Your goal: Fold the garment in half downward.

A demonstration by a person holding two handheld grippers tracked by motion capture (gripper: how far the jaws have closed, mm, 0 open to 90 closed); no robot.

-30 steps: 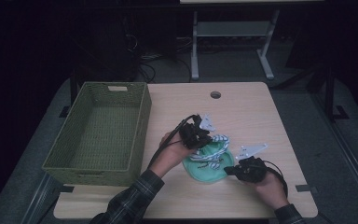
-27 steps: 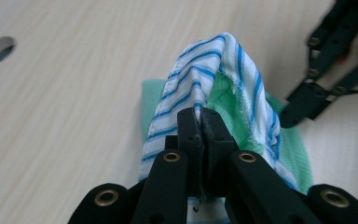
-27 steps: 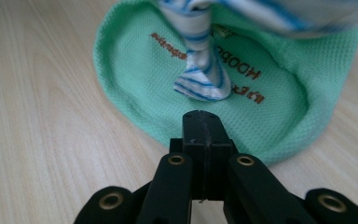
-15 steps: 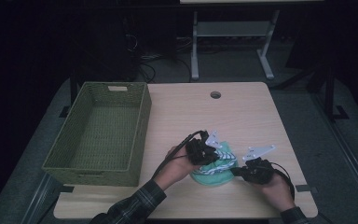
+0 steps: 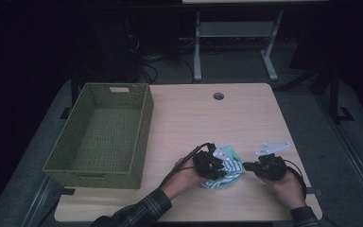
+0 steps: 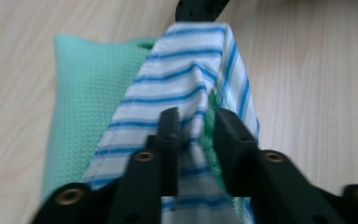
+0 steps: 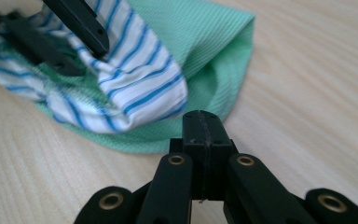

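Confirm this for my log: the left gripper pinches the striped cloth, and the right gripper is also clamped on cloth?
Not quite. The right gripper is shut on nothing, beside the green cloth, as the right gripper view shows. The left gripper does pinch the striped cloth.

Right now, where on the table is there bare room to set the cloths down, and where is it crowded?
Bare wood runs from the green basket across to the table's right edge, around the round hole. Crowded: the front edge, where the left gripper pinches the striped cloth over the green cloth, and the right gripper sits just beside them, jaws closed.
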